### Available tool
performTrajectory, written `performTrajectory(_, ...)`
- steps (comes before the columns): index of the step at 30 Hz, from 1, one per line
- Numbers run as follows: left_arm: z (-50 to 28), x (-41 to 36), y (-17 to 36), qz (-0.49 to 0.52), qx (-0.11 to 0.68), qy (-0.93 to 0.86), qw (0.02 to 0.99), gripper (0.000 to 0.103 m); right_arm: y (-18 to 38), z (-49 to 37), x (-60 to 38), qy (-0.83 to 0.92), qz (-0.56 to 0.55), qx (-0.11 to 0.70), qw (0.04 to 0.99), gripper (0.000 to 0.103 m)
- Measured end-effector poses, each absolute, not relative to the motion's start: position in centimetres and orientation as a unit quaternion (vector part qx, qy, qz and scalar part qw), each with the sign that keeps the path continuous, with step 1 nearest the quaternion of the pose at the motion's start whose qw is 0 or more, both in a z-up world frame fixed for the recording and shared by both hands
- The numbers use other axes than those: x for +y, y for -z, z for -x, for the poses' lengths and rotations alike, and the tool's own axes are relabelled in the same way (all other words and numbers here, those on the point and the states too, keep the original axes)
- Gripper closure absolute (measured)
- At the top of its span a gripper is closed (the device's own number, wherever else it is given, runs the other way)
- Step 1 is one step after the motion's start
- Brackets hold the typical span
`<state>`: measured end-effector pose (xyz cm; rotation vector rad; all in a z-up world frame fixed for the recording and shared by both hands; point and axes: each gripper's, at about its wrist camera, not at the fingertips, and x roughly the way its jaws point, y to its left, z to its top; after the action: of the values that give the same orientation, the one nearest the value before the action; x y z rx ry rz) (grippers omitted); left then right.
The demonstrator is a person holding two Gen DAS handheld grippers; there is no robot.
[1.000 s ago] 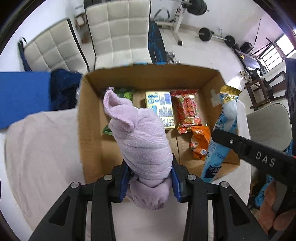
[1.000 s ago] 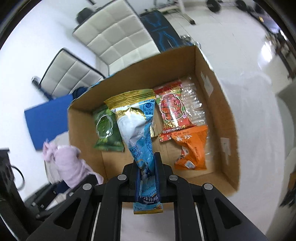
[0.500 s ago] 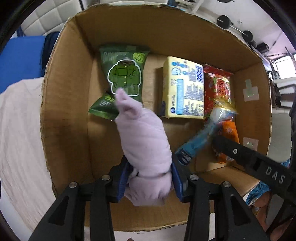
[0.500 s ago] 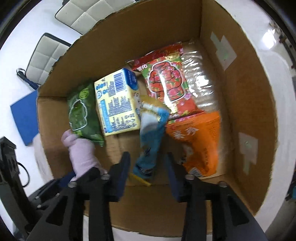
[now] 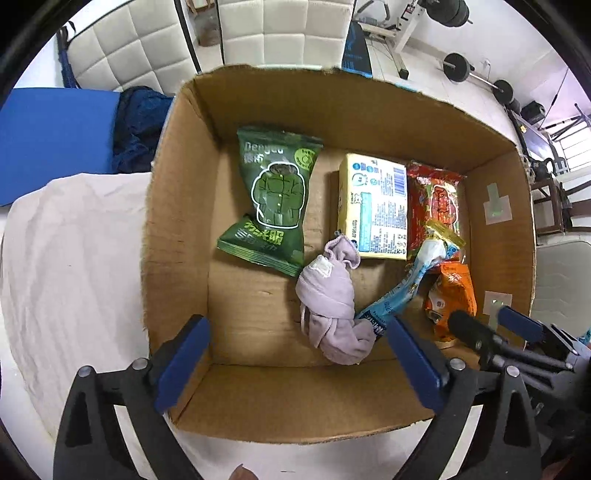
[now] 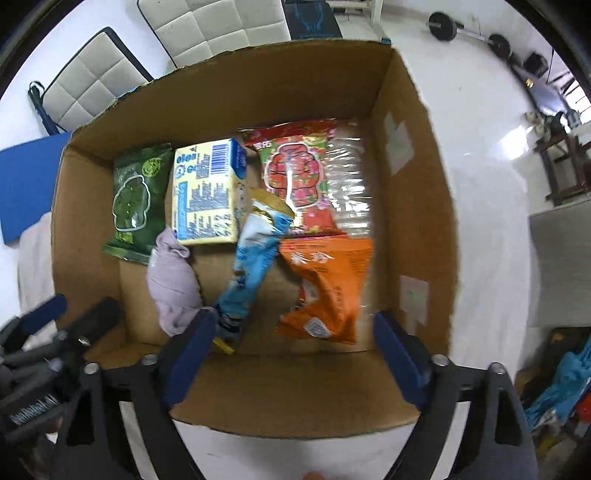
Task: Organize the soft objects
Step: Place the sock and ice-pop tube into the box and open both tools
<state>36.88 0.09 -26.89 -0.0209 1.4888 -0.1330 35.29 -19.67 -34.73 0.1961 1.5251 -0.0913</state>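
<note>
A lilac rolled cloth (image 5: 332, 306) lies on the floor of the open cardboard box (image 5: 177, 229); it also shows in the right wrist view (image 6: 173, 284). A blue snack packet (image 6: 255, 266) lies beside it, leaning on other packs, and shows in the left wrist view (image 5: 402, 288). My left gripper (image 5: 295, 354) is open and empty above the box's near wall. My right gripper (image 6: 291, 347) is open and empty above the near wall (image 6: 295, 387).
In the box lie a green pack (image 5: 273, 199), a yellow pack (image 5: 373, 206), a red pack (image 6: 299, 173) and an orange pack (image 6: 328, 284). White padded chairs (image 5: 280, 29) stand behind. A blue mat (image 5: 51, 133) lies left. Gym weights (image 5: 476, 74) sit far right.
Both grippers opened and pulled back up from the box. The lilac cloth and the blue packet were let go and now lie inside the box.
</note>
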Motion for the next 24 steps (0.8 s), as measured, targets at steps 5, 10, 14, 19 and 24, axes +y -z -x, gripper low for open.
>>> performTrajectory(5,-35.7,0.0,26.0,0.002,0.663,0.051,0.747,0.001,33.7,-33.7,-20.0,0.054,-0.057,0.681,0.728,0.000)
performTrajectory(10,-34.2,-0.2,25.8,0.000,0.656,0.049,0.753,0.000,32.6,-32.1,-20.3,0.062,-0.033,0.670,0.739,0.000)
performTrajectory(14,-33.2,-0.2,25.6,0.003,0.653,0.043,0.756,0.001,32.3,-31.6,-20.3,0.059,-0.028,0.669,0.741,0.000)
performTrajectory(19,-32.2,-0.3,24.7,0.003,0.648,0.040,0.760,0.001,30.8,-30.5,-20.5,0.055,-0.024,0.664,0.745,0.000)
performTrajectory(24,-31.1,-0.5,22.6,0.006,0.633,0.041,0.773,0.000,28.7,-29.3,-20.8,0.046,-0.034,0.657,0.751,0.000)
